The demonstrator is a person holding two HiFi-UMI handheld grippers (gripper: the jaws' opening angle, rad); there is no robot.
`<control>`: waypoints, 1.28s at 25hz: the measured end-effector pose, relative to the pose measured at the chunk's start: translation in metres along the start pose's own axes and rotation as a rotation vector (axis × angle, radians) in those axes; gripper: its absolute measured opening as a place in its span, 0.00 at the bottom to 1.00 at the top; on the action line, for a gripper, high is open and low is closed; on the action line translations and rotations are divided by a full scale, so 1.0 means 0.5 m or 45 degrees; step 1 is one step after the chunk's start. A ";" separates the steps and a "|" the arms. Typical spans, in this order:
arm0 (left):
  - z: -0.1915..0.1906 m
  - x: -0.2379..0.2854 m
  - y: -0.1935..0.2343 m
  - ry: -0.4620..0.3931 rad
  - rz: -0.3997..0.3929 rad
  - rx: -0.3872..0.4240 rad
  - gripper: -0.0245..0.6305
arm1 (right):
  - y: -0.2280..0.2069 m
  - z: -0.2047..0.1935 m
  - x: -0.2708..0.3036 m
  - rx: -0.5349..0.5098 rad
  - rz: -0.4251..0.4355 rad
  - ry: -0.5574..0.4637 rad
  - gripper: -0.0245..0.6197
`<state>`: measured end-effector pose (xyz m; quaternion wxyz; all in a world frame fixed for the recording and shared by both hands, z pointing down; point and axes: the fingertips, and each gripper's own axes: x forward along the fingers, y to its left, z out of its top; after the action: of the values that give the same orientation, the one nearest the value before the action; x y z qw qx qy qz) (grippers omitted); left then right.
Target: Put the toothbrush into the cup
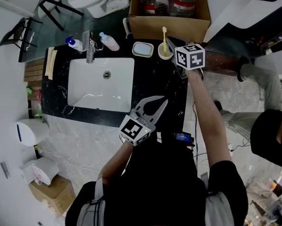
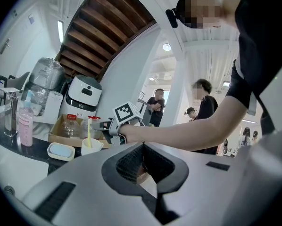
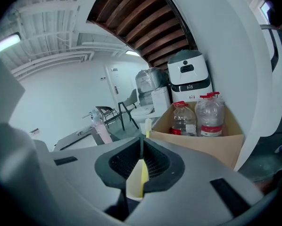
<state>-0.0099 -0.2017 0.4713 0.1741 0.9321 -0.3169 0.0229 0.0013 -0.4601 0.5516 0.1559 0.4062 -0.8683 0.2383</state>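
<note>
A pale cup (image 1: 165,53) stands on the black counter at the back, to the right of the soap dish. A yellow toothbrush (image 1: 164,36) stands upright in it, head up. My right gripper (image 1: 172,49) is at the cup's right side, shut on the toothbrush handle. In the right gripper view the yellow handle (image 3: 142,173) runs between the closed pads, with the cup's rim (image 3: 131,189) below. My left gripper (image 1: 164,101) hovers over the counter's front right, shut and empty. The left gripper view shows the cup (image 2: 91,147), the toothbrush (image 2: 89,133) and the right gripper (image 2: 102,125).
A white sink basin (image 1: 101,84) with a faucet (image 1: 89,46) fills the counter's left. A soap dish (image 1: 142,49), a pink bottle (image 1: 109,41) and a blue pump bottle (image 1: 75,44) stand along the back. A cardboard box of water bottles (image 1: 169,13) sits behind the cup. People stand nearby.
</note>
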 end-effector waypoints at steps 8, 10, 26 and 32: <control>-0.011 -0.027 -0.034 -0.001 0.018 0.007 0.05 | 0.080 -0.008 -0.099 -0.045 0.032 -0.071 0.06; -0.012 -0.036 -0.044 -0.001 0.024 0.011 0.05 | 0.104 -0.013 -0.132 -0.059 0.042 -0.090 0.06; -0.026 -0.097 -0.111 -0.014 0.070 0.029 0.05 | 0.310 -0.141 -0.403 -0.037 0.150 -0.187 0.06; -0.023 -0.102 -0.131 -0.014 0.058 0.042 0.05 | 0.352 -0.169 -0.483 -0.038 0.195 -0.219 0.06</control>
<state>-0.0104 -0.1196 0.4542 0.1565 0.9274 -0.3387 0.0270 0.0207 -0.1642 0.4596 0.0682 0.3553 -0.9104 0.2008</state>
